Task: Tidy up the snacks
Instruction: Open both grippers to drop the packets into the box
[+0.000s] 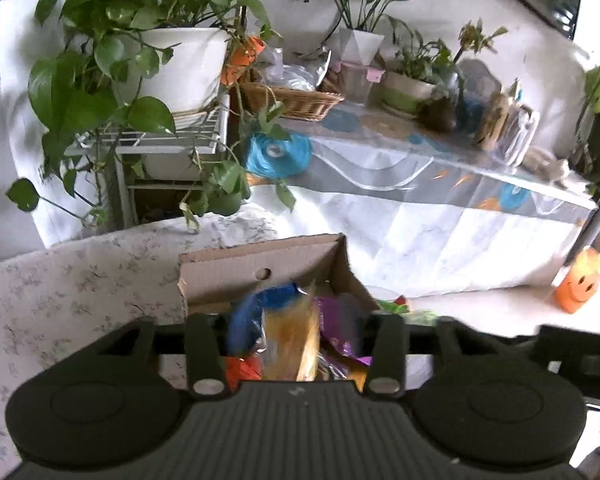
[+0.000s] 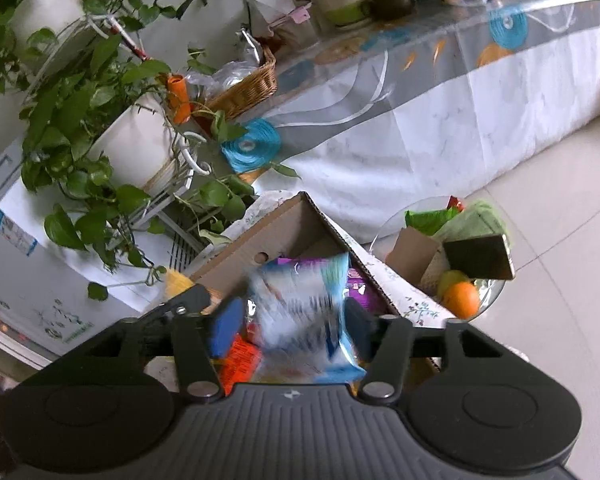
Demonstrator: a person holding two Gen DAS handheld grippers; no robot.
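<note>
Both grippers hang over the open brown corrugated cardboard box (image 2: pixel 284 236), which sits on a table spread with a pale floral-print cloth (image 1: pixel 60 300).

In the right wrist view, the right gripper (image 2: pixel 292 322) has its jaws spread, and a blurred white-and-blue plastic snack bag (image 2: pixel 304 308) lies between them in the lower middle of the frame; its blue finger pads (image 2: pixel 225 330) stand off the bag's sides as far as I can tell (the blur makes the edges soft). Beneath the bag lie an orange packet (image 2: pixel 240 362) and a purple wrapper (image 2: pixel 358 290), both inside the box. The box's far corner points toward the upper middle of the frame, and its right wall runs down beside a clear glass bowl (image 2: pixel 384 228) holding an orange fruit (image 2: pixel 462 300), green packets and a dark square packet.

In the left wrist view, the left gripper (image 1: pixel 294 332) is also parted, above a smeared yellow-and-blue snack bag (image 1: pixel 288 328) in the box; whether the pads touch it I cannot tell.

Open room is mostly at the right of the right wrist view: bare pale floor tiles (image 2: pixel 560 220). To the upper left, a trailing green plant in a white pot (image 2: pixel 136 148) on a white wire stand crowds close to the box's far side. Behind stands a long table under a white, grey and blue cloth (image 2: pixel 440 120).
</note>
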